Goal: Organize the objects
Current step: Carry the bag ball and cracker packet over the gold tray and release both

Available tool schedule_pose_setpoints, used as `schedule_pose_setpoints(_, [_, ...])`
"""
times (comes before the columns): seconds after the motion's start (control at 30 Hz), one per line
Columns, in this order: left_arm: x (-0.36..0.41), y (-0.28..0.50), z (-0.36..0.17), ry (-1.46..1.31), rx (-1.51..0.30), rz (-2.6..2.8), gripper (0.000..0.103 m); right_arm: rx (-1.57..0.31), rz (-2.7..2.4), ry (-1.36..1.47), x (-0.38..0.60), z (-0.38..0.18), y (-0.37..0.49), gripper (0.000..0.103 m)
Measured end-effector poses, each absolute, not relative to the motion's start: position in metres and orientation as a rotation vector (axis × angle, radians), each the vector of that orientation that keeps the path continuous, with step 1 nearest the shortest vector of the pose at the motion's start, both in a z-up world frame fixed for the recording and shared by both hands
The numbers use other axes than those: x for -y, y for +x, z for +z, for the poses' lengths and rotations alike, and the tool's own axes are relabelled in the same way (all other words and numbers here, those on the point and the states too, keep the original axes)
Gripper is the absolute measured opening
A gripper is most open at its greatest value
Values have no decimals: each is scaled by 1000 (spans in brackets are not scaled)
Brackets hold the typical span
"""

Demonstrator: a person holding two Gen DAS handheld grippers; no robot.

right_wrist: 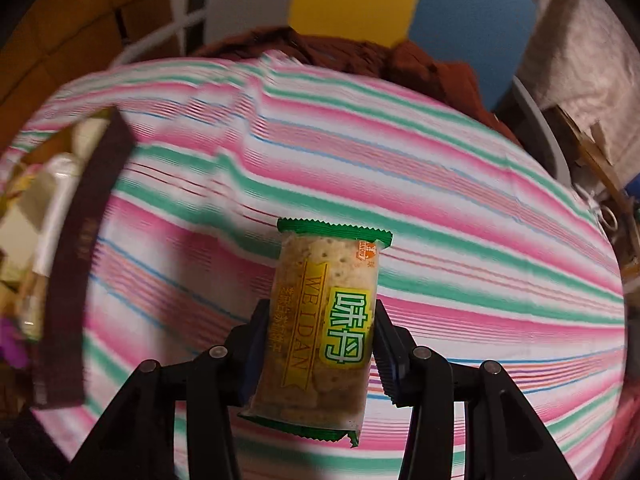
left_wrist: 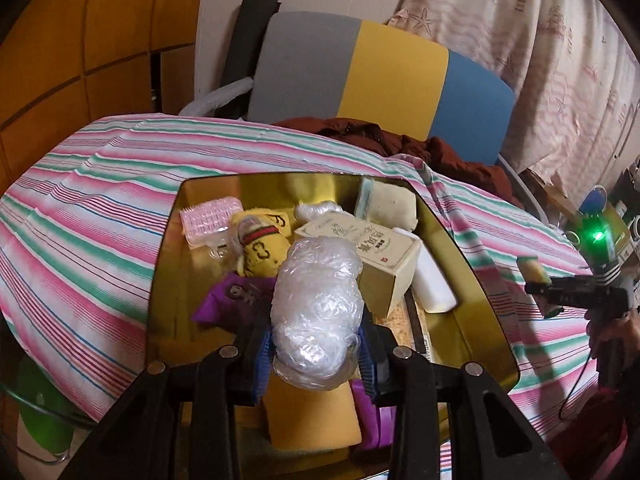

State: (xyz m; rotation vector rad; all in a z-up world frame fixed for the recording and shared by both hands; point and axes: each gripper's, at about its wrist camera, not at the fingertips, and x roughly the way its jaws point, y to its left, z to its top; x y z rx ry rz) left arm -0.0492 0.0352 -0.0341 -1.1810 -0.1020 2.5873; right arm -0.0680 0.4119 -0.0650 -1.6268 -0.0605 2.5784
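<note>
Left gripper (left_wrist: 316, 356): fingers clamped on a crumpled clear plastic bag wad (left_wrist: 316, 304); wad is gripped at its lower end, blue pads pressed in at both sides, held above the tin.
Bag wad look: translucent, whitish, wrinkled all over, oblong, upper end pointing to 12 o'clock.
Tin: shiny gold metal tray w/ rounded corners (left_wrist: 460, 256), set on a pink-green-white striped cloth (left_wrist: 100, 216).
Tin contents: pink bristled brush (left_wrist: 210, 220) at 10 o'clock; yellow knit toy w/ striped band (left_wrist: 260, 248) beside it; cream printed carton box (left_wrist: 372, 252) at 1 o'clock, touching the wad's right side as seen; white bottle (left_wrist: 434, 280) lying just right of the box; pale sponge block (left_wrist: 388, 204) at 12–1 o'clock corner; purple wrapper (left_wrist: 232, 300) at 9 o'clock; orange-yellow flat pad (left_wrist: 312, 416) at 6 o'clock, under the wad.
Right gripper (right_wrist: 316, 356): fingers shut against a cracker pack (right_wrist: 324, 332), clear film w/ green crimped ends, yellow label, "WEIDAN" print; held upright over the striped cloth, outside the tin, off to 3 o'clock of it.
Tin in right view: dark rim seen at 9 o'clock, blurred.
Background: grey-yellow-blue panel (left_wrist: 380, 80) at 12 o'clock; dark red cloth heap (left_wrist: 440, 152) below it.
</note>
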Motion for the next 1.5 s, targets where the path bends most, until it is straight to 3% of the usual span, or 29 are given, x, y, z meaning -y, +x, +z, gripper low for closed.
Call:
schedule_pose_setpoints(0.4, [-38, -59, -35, -1177, 77, 2648, 36, 14, 2996, -1484, -262, -7, -25, 48])
schedule_pose_setpoints(0.67, [-37, -61, -40, -1181, 32, 2667, 36, 49, 3041, -1535, -209, -33, -27, 48])
schedule_pose_setpoints(1.1, [-47, -81, -57, -1246, 45, 2625, 37, 30, 2962, -1657, -204, -63, -44, 49])
schedule_pose_setpoints(1.23, [-48, -84, -61, -1274, 64, 2597, 48, -4, 2973, -1654, -207, -63, -43, 51])
schedule_pose_setpoints(1.37, [-47, -82, -61, -1262, 56, 2605, 54, -52, 2996, -1624, -211, -58, -42, 58])
schedule_pose_setpoints(1.5, [-38, -76, -54, -1238, 93, 2614, 56, -89, 3026, -1563, -214, -49, -35, 58])
